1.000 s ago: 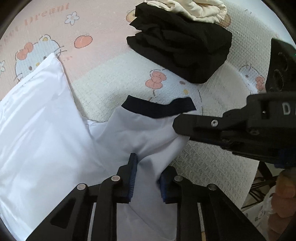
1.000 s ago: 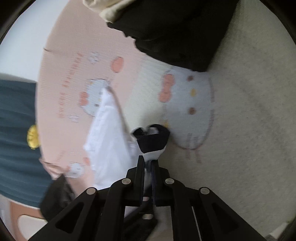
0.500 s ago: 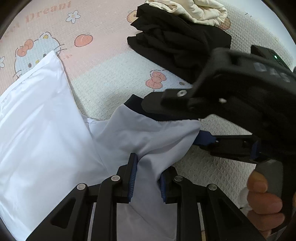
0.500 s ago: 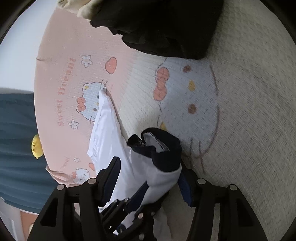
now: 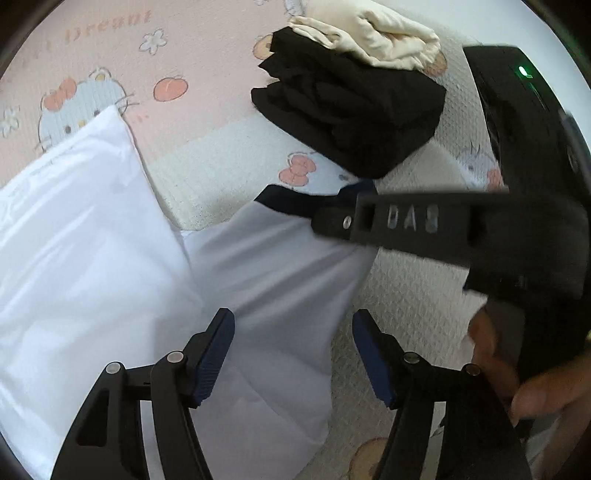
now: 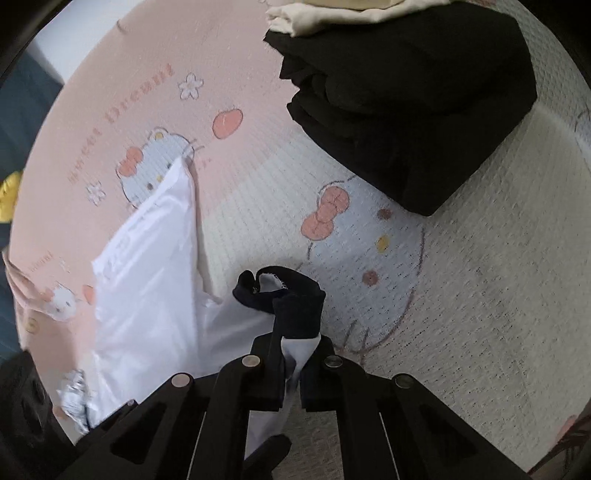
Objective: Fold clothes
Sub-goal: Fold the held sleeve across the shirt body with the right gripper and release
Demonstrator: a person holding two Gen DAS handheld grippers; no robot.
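Sleeve pinched, white shirt half spread on the bed

Your right gripper (image 6: 291,365) pinches the dark cuff (image 6: 295,306) of the white shirt (image 5: 85,240); your left gripper (image 5: 293,354) stands spread over the sleeve (image 5: 280,273). The shirt lies unfolded; a black garment (image 5: 351,110) and a cream one (image 5: 373,40) sit folded beyond, on the cartoon-cat bed cover (image 6: 480,295).

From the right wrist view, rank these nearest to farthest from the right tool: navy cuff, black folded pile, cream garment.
1. navy cuff: clamped in the right tool, just ahead of its tips.
2. black folded pile: farther off, up and to the right on the mat.
3. cream garment: farthest, on top of the black pile at the top edge.
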